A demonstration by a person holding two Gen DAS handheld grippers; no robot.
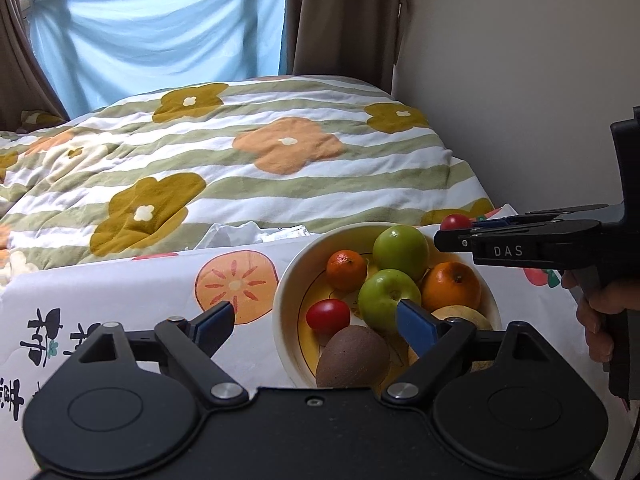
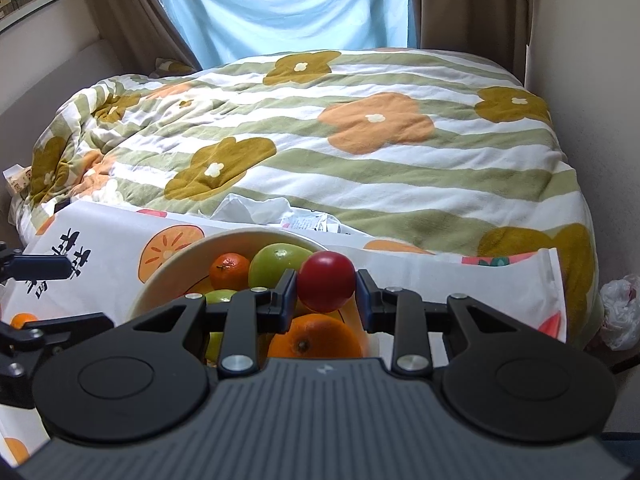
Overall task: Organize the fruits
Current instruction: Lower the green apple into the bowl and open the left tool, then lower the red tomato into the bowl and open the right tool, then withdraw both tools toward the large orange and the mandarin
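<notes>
- My right gripper is clamping a small round red tomato between its pads, hanging over the right rim of the cream round bowl.
- My left gripper is standing wide with nothing in it, its fingertips sitting over the bowl's near side.
- Bowl is holding two green apples, a big orange, a small mandarin, a second red tomato and a brown kiwi.
- Bowl is sitting on the white fruit-print cloth, with the flowered striped quilt on the far side.
</notes>
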